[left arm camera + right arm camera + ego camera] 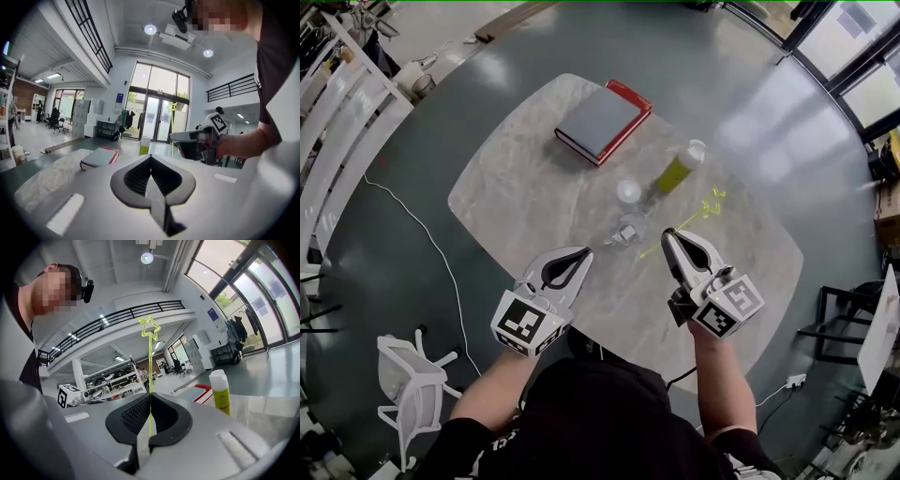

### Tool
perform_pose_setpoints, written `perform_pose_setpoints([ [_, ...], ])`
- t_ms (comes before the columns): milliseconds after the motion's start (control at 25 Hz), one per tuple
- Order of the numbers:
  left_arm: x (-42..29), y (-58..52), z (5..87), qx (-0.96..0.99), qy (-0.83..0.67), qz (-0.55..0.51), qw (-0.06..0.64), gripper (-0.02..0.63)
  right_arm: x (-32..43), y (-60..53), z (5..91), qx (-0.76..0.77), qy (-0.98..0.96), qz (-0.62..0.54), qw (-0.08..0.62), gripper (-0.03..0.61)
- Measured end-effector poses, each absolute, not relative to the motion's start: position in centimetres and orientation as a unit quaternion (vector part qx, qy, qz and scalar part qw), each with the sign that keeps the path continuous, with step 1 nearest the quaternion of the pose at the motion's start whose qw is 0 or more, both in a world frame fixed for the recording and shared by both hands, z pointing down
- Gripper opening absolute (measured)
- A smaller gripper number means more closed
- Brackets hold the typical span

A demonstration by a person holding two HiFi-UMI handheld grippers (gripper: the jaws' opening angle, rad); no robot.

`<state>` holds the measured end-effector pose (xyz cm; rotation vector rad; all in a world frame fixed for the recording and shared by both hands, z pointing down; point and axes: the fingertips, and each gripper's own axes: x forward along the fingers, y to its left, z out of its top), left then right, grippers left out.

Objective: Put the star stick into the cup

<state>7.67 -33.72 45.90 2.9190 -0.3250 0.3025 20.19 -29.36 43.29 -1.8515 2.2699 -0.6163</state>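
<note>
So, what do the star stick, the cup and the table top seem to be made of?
Star stick: probably thin yellow-green plastic, glossy and translucent.
Cup: clear glass or plastic, fully see-through; which one, I cannot tell.
Table top: pale veined stone or an imitation, smooth, with soft glare.

Neon yellow-green marks the star stick [149, 333], vivid against a pale beige counter [516, 187] veined like marble. A bottle [680, 169] repeats that yellow-green beneath a white cap, while a book [602, 120] shows a slate-grey cover edged in red. The left claw [586, 251] and right claw [667, 232] are light grey with black pads, patterned behind in black-and-white squares. The floor [441, 141] is glossy dark grey-green.
</note>
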Motion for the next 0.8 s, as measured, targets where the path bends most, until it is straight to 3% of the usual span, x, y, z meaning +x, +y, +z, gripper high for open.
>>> perform_pose_setpoints([
  [800, 12.8, -34.5, 54.8, 0.977, -0.103, 0.139, 0.121, 0.002, 22.6, -33.7, 56.0, -0.622, 0.744, -0.243, 0.030, 0.017],
])
